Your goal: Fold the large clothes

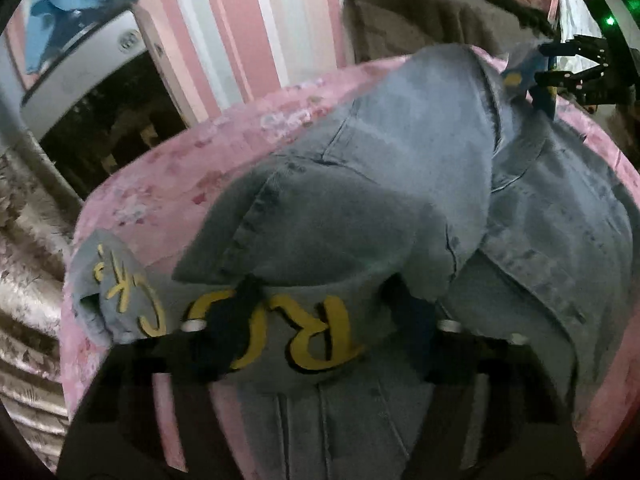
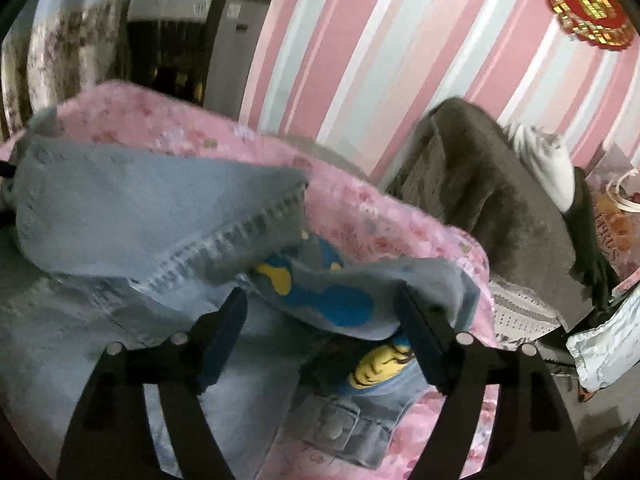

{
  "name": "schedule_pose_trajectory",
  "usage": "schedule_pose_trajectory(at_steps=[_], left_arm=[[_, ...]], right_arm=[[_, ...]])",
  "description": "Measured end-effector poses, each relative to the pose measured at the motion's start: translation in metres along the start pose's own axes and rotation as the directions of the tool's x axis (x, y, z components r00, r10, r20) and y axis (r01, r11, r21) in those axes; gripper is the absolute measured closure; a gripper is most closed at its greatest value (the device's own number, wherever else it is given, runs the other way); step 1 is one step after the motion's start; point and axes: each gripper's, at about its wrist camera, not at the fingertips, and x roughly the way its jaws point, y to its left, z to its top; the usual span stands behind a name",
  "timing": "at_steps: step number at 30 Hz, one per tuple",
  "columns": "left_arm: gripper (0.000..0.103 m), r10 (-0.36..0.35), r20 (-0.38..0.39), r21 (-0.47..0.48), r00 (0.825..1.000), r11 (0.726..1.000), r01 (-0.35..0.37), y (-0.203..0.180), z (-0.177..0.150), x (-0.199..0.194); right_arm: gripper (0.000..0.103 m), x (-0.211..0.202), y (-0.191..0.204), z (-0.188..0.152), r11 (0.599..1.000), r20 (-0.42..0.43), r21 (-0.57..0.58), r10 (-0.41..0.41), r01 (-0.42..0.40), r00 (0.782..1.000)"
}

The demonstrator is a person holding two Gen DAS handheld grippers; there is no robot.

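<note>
Denim jacket lies spread on the pink bedspread, its length running from the left gripper at the lettered end away to the right gripper at the far end. Both grippers stand wide apart with cloth between the fingers, clamped on nothing. Neither end is nearer; each gripper sits right at its own.
</note>
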Motion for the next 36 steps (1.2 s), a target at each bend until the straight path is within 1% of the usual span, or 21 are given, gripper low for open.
schedule_pose_trajectory(at_steps=[2,4,7,10,12,13,15,17,18,20,21,23,24,25,26,28,29,31,32,34,36], left_arm=[[0.079,-0.069,-0.019,-0.025,0.997,0.997,0.068,0.013,0.008,0.006],[0.089,-0.095,-0.019,-0.058,0.995,0.994,0.093,0.025,0.018,0.009],[0.093,-0.182,-0.016,-0.158,0.983,0.971,0.177,0.056,0.040,0.015],[0.093,-0.251,0.028,-0.287,0.968,0.925,0.248,0.106,0.065,0.020],[0.093,-0.296,0.048,-0.394,0.954,0.872,0.290,0.148,0.078,0.033],[0.093,-0.299,0.050,-0.439,0.953,0.851,0.290,0.168,0.083,0.043],[0.093,-0.269,0.015,-0.485,0.963,0.840,0.242,0.201,0.089,0.072],[0.086,-0.246,-0.034,-0.517,0.969,0.834,0.194,0.217,0.089,0.097],[0.083,-0.223,-0.072,-0.517,0.972,0.842,0.155,0.222,0.088,0.111],[0.058,-0.154,-0.105,-0.490,0.982,0.868,0.083,0.222,0.088,0.123],[0.053,-0.127,-0.100,-0.483,0.987,0.873,0.063,0.223,0.090,0.122],[0.024,-0.092,-0.069,-0.470,0.993,0.881,0.048,0.221,0.092,0.112],[0.020,-0.074,-0.041,-0.452,0.996,0.891,0.048,0.219,0.093,0.102],[0.016,-0.047,-0.027,-0.432,0.999,0.902,0.030,0.217,0.094,0.093],[0.016,-0.018,-0.020,-0.416,1.000,0.909,0.008,0.214,0.095,0.085],[0.016,-0.003,0.008,-0.384,1.000,0.923,0.006,0.211,0.098,0.068],[0.012,0.005,0.022,-0.371,1.000,0.929,0.003,0.208,0.100,0.060],[0.005,0.000,0.050,-0.339,0.999,0.941,0.017,0.196,0.101,0.047],[0.005,-0.013,0.052,-0.325,0.999,0.945,0.029,0.190,0.101,0.046],[0.005,-0.031,0.025,-0.293,0.999,0.955,0.037,0.173,0.100,0.052],[0.005,-0.028,-0.014,-0.268,1.000,0.963,0.023,0.160,0.097,0.064]], right_arm=[[0.036,0.014,-0.001,-0.003,1.000,-0.020,-0.011,-0.005,0.005,1.000],[0.095,0.031,-0.010,-0.006,0.999,-0.064,0.032,0.033,-0.031,0.997],[0.098,0.048,-0.032,-0.007,0.987,-0.056,0.142,0.089,-0.080,0.994],[0.098,0.059,-0.065,-0.005,0.943,-0.020,0.301,0.154,-0.141,0.988],[0.098,0.069,-0.087,-0.006,0.901,-0.004,0.401,0.183,-0.166,0.983],[0.098,0.075,-0.092,-0.005,0.890,-0.010,0.425,0.187,-0.165,0.982],[0.098,0.090,-0.098,-0.004,0.880,-0.039,0.449,0.190,-0.153,0.981],[0.099,0.102,-0.099,-0.002,0.878,-0.054,0.452,0.202,-0.156,0.978],[0.099,0.106,-0.098,0.000,0.882,-0.058,0.446,0.199,-0.153,0.978],[0.095,0.108,-0.098,0.002,0.886,-0.053,0.435,0.204,-0.162,0.977],[0.092,0.107,-0.098,0.004,0.885,-0.049,0.432,0.217,-0.176,0.975],[0.069,0.094,-0.098,0.007,0.864,-0.004,0.444,0.266,-0.237,0.964],[0.047,0.089,-0.097,0.011,0.861,0.023,0.438,0.276,-0.258,0.961],[0.040,0.080,-0.095,0.014,0.868,0.047,0.421,0.268,-0.263,0.962],[0.040,0.072,-0.091,0.017,0.880,0.058,0.398,0.257,-0.258,0.965],[0.040,0.056,-0.079,0.025,0.902,0.077,0.345,0.249,-0.260,0.966],[0.040,0.050,-0.073,0.029,0.909,0.092,0.322,0.248,-0.264,0.964],[0.035,0.048,-0.057,0.039,0.928,0.098,0.257,0.253,-0.271,0.962],[0.032,0.051,-0.048,0.044,0.941,0.088,0.225,0.238,-0.252,0.967],[0.029,0.059,-0.036,0.052,0.958,0.066,0.179,0.214,-0.223,0.975],[0.029,0.073,-0.021,0.059,0.966,0.035,0.128,0.223,-0.226,0.974]])
